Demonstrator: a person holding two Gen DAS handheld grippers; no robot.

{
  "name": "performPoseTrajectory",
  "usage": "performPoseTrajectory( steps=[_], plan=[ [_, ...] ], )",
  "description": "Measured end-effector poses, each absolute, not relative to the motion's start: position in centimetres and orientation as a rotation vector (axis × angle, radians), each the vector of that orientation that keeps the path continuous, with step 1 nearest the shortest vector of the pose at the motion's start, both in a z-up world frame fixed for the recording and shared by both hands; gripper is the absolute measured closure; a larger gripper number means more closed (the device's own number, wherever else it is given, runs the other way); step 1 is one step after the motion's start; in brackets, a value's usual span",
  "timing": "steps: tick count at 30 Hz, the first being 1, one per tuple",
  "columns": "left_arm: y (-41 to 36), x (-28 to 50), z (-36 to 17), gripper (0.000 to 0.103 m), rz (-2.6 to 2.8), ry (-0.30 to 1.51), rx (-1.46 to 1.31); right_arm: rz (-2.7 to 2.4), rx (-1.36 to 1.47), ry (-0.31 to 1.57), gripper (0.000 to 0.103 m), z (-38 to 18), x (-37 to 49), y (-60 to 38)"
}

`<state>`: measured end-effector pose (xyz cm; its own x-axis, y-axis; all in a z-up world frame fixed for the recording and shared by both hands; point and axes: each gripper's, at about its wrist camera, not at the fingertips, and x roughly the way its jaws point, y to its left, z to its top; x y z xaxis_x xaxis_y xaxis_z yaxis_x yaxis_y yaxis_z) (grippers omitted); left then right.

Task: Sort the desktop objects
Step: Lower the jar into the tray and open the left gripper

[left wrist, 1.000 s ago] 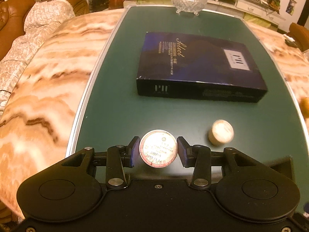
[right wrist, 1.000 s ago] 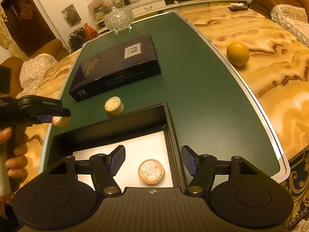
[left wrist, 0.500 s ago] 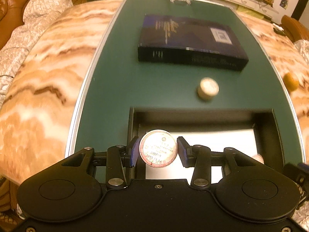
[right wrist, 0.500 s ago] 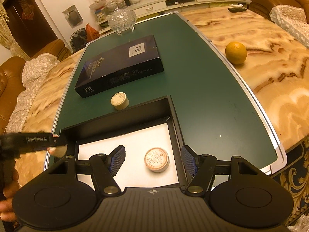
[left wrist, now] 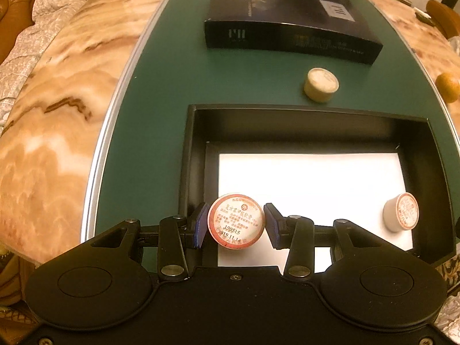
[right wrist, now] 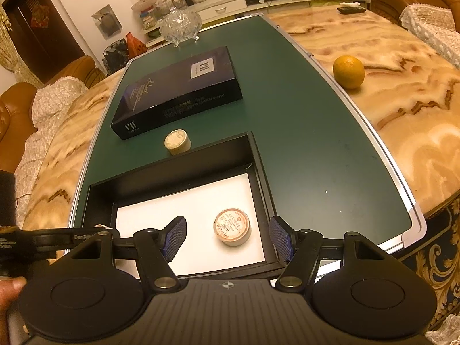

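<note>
Carried over the black tray now, the round tin sits clamped between the left fingers.

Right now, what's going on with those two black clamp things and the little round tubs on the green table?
A person is tidying small round tubs into an open black box, using a handheld gripper in each hand. The left gripper is clamped on a red-rimmed tub, holding it above the box's white floor near its left wall. One similar tub already sits inside. The right gripper hangs open and empty above the box. A cream tub is on the green mat outside, beside a dark blue box.
</note>
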<state>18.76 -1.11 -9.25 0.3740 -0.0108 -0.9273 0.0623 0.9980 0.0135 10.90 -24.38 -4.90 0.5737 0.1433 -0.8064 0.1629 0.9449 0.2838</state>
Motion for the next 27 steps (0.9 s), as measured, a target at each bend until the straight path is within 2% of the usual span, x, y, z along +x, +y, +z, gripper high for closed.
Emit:
performPoseTrajectory(
  steps=[20, 22, 27],
  plan=[
    [-1.9, 18.8, -10.6, 0.061, -0.054, 1.217, 0.062, -0.03, 0.347, 0.975, 0.036, -5.3, 11.4, -24.5],
    [-1.8, 18.9, -10.5, 0.058, -0.061, 1.22, 0.048, -0.034, 0.347, 0.971, 0.036, -5.2, 11.5, -24.6],
    [-0.9, 18.4, -8.6, 0.028, -0.119, 1.171, -0.053, -0.03, 0.344, 0.943, 0.036, -4.0, 12.8, -25.0]
  ],
)
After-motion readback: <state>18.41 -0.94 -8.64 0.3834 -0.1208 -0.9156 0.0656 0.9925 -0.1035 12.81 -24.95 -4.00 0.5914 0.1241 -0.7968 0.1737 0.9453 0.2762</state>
